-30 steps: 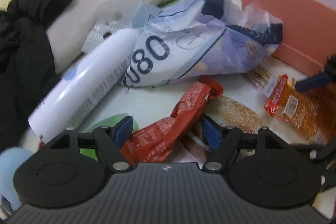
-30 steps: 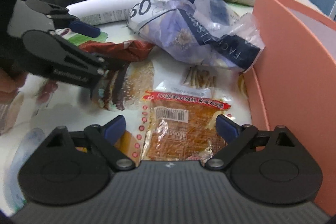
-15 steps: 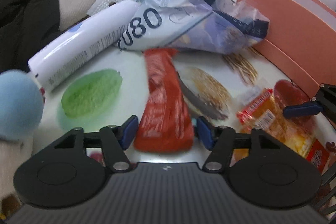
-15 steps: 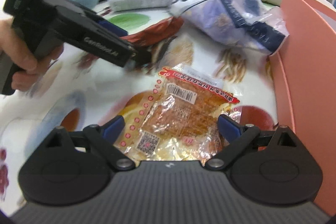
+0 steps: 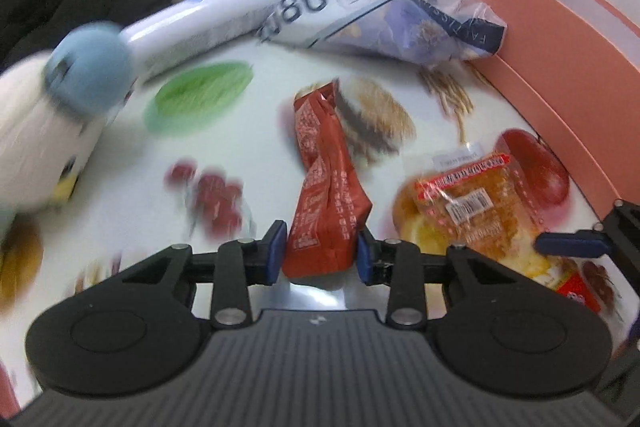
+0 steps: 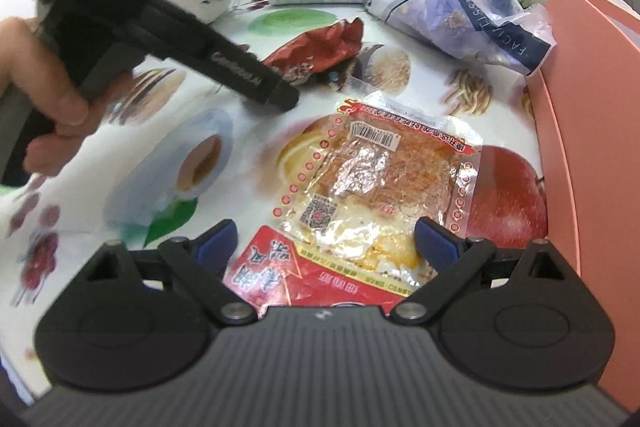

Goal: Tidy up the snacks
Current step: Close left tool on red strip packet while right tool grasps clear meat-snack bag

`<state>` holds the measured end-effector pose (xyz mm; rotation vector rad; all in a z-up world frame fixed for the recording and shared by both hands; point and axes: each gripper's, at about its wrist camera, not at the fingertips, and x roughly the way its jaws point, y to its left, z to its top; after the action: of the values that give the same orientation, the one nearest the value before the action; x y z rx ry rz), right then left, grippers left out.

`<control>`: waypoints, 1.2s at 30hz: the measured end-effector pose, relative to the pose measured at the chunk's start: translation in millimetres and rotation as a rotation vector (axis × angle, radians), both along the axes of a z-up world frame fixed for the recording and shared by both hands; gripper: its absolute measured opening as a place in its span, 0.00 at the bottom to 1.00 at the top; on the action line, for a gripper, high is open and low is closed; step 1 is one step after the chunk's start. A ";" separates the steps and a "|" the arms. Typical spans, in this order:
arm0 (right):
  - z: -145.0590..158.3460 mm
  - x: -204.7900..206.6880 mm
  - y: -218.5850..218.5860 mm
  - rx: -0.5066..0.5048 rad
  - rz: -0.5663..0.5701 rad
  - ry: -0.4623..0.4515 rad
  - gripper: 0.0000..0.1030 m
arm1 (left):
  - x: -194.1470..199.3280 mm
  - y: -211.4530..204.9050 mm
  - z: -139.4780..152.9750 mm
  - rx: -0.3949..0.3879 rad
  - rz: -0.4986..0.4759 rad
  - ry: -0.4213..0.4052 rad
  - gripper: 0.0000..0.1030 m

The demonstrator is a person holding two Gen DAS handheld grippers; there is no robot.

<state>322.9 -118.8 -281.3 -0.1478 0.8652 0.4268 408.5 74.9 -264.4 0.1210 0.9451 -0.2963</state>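
Left tongs (image 5: pixel 322 257) have just been closing and now stand narrow, their blue pads touching both sides of the red snack packet (image 5: pixel 324 183), which runs toward 12 o'clock across the printed bench (image 5: pixel 256 147). Right tongs (image 6: pixel 326 241) stand wide apart, pads clear of the clear-wrapped pastry (image 6: pixel 372 183) lying between them and running toward 12 o'clock, its red band with Chinese characters nearest the camera. That wrapper carries a barcode and a QR code. At 1 o'clock lies a blue-and-white bag (image 6: pixel 460 3) reading "FACIAL" and "080"; the pink box (image 6: pixel 592 87) stands at 3 o'clock.
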 end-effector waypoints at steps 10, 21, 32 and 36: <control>5.2 -64.2 -5.9 0.006 0.103 0.004 0.95 | -128.8 16.3 1.4 -0.058 0.204 0.013 0.39; 13.7 -129.1 -10.0 -0.004 0.118 0.007 0.95 | -193.4 -16.1 7.6 -0.098 0.303 0.040 0.39; 20.2 -151.1 -22.9 0.007 0.129 0.017 0.92 | -214.9 -20.7 12.8 -0.189 0.386 0.059 0.62; 30.0 -159.5 -31.5 0.053 0.085 0.006 0.92 | -224.3 -5.2 18.0 -0.291 0.442 0.047 0.71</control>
<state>163.4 -150.2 -251.4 -0.1348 0.8549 0.5296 184.3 69.7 -246.4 -0.3602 0.9387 -0.0243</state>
